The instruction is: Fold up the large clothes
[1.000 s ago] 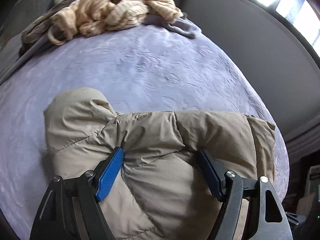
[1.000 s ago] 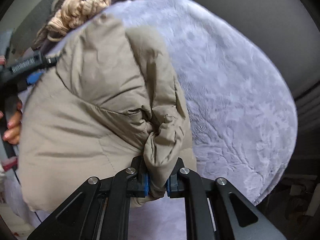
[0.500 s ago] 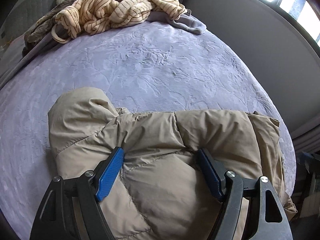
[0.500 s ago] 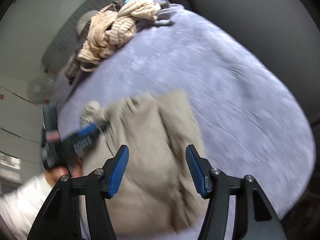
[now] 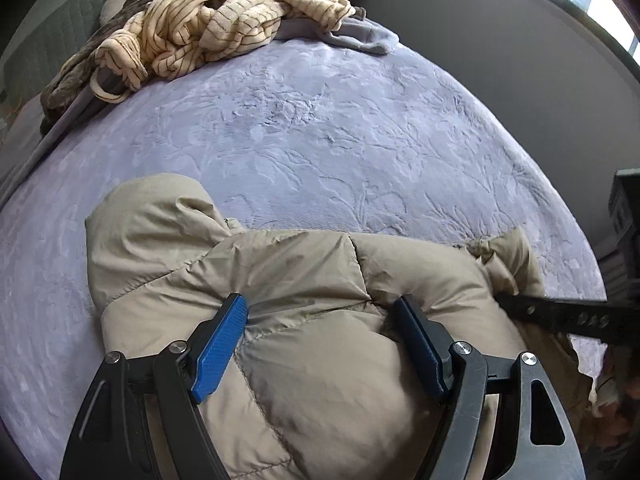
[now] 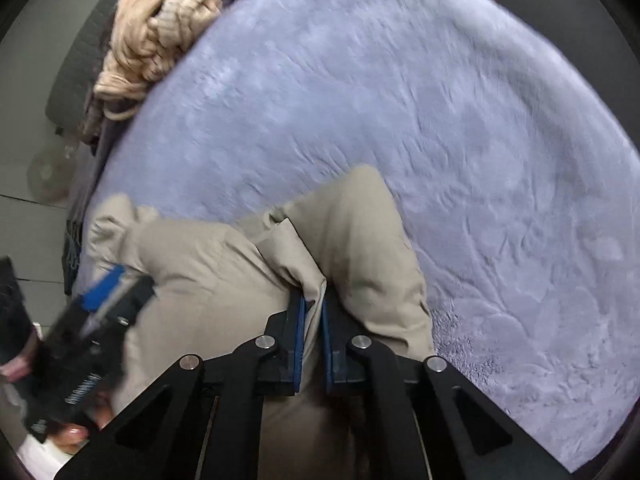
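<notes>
Half a second ago the right tongs (image 6: 312, 320) hung spread; now they pinch a fold of the tan jacket (image 5: 320, 280) on the bed (image 5: 320, 140). The left tongs (image 5: 320, 320) stay spread, pressing it down, so another fold looks ready.

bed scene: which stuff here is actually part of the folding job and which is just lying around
Part of the job:
- beige puffer jacket, lying on the purple blanket
- left gripper, open, pressing on the jacket
- right gripper, shut on a jacket fold

Just lying about:
- striped cream garment pile
- brown blanket under it
- grey cloth beside the pile
</notes>
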`<state>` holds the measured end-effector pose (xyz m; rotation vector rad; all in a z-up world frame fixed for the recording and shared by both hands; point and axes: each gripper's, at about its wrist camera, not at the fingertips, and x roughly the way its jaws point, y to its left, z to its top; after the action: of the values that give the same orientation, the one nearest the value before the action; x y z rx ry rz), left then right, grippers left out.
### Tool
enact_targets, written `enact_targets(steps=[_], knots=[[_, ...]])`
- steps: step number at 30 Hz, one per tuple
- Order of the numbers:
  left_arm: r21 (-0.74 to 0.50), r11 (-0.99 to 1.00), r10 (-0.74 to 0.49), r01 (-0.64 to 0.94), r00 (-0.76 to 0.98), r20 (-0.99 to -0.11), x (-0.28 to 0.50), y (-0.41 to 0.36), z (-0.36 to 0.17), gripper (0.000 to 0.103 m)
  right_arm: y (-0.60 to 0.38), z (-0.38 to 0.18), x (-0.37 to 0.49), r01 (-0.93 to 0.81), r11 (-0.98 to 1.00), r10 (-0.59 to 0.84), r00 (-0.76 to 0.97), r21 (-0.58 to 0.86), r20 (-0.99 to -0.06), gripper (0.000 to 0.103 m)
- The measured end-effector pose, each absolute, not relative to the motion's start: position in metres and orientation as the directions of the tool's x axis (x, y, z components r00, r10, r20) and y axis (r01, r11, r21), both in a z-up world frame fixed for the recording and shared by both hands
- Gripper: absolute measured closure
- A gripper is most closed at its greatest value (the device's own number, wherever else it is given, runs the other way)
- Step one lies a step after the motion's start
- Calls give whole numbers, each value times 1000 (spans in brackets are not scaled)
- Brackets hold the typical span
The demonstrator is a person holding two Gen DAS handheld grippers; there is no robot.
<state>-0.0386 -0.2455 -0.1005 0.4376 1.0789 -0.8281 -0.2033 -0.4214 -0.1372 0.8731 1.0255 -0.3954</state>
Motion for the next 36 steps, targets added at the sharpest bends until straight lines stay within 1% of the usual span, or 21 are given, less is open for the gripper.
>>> enact_targets(steps=[2, 5, 7, 11, 12, 13, 14, 17, 20, 24, 27, 29, 33, 36], knots=[[-97, 641, -383, 761, 208, -900, -35, -239, -93, 26, -424, -146, -205, 657, 590, 123, 501, 469, -857, 98], [-164, 648, -427, 744, 176, -887, -38, -210, -70, 26, -423, -145, -205, 650, 604, 123, 496, 462, -860, 97], [-203, 642, -447, 739, 146, -882, -50, -182, -56, 26, -422, -144, -204, 641, 614, 126, 497, 461, -858, 97], [-287, 629, -453, 722, 41, -891, -89, -137, -56, 26, -423, -145, -206, 637, 605, 140, 506, 478, -851, 97], [-287, 631, -438, 721, 26, -899, -98, -131, -61, 26, -423, -144, -205, 633, 606, 144, 507, 481, -850, 97], [-273, 638, -421, 720, 30, -906, -108, -126, -66, 23, -423, -143, -205, 628, 608, 151, 509, 485, -847, 96], [-251, 649, -405, 718, 46, -913, -117, -121, -71, 14, -423, -139, -208, 621, 612, 159, 511, 491, -845, 96], [-250, 689, -389, 680, 57, -920, -131, -110, -87, 12, -419, -124, -214, 591, 635, 181, 512, 498, -840, 89], [-282, 727, -397, 626, 49, -916, -129, -100, -95, 12, -405, -95, -236, 541, 691, 181, 513, 480, -839, 83], [-289, 732, -404, 617, 51, -914, -130, -97, -95, 12, -375, -74, -277, 482, 734, 215, 503, 478, -837, 83], [-295, 731, -414, 615, 56, -909, -133, -97, -96, 12, -352, -81, -299, 479, 768, 200, 453, 426, -869, 83], [-305, 731, -420, 610, 50, -906, -135, -95, -97, 12, -340, -97, -308, 509, 772, 183, 395, 381, -900, 83], [-300, 739, -416, 603, 58, -908, -140, -88, -92, 12, -331, -118, -322, 561, 724, 213, 374, 403, -903, 83], [-307, 738, -423, 601, 58, -904, -140, -82, -90, 12, -326, -115, -326, 560, 726, 197, 385, 398, -902, 82]])
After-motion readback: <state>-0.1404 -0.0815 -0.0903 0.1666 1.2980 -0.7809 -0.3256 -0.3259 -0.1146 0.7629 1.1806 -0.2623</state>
